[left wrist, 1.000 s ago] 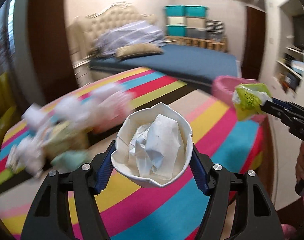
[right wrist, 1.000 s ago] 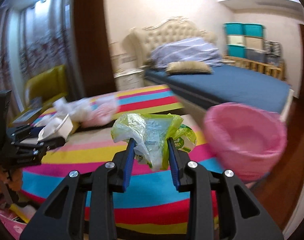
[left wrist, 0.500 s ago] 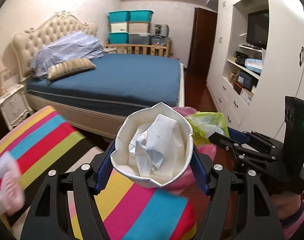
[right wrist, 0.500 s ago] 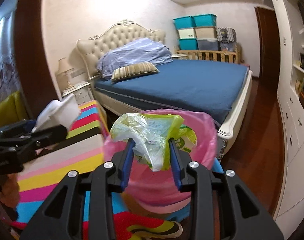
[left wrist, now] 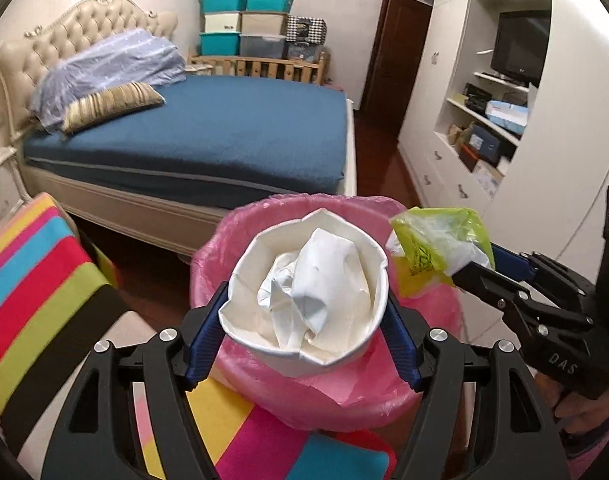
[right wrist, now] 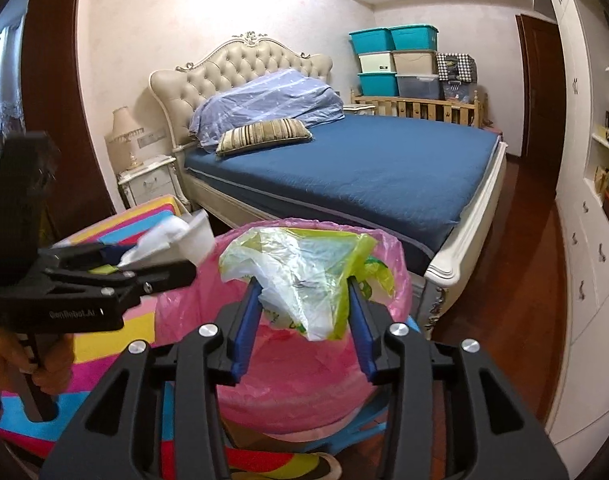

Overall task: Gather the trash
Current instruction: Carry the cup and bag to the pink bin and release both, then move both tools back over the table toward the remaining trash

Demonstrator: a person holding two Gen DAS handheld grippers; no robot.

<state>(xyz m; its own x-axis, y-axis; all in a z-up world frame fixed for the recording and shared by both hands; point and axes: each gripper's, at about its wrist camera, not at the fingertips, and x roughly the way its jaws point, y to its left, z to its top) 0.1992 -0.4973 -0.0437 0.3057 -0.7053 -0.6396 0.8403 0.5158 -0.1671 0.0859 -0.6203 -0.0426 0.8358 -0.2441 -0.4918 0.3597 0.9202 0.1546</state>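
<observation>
Left hand-held gripper point(left wrist: 304, 316) clamped on white paper bowl point(left wrist: 304, 292) stuffed with crumpled tissue, held over pink-lined bin point(left wrist: 340, 392). Right hand-held gripper point(right wrist: 304, 304) clamped on yellow-green plastic bag point(right wrist: 300, 264), above bin point(right wrist: 288, 368) mouth. Advice: centre both over opening, part jaws fully, let drop clear of rim.

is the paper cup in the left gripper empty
No, the white paper cup clamped in the left gripper has crumpled white paper stuffed inside it, above the pink-lined bin.
</observation>
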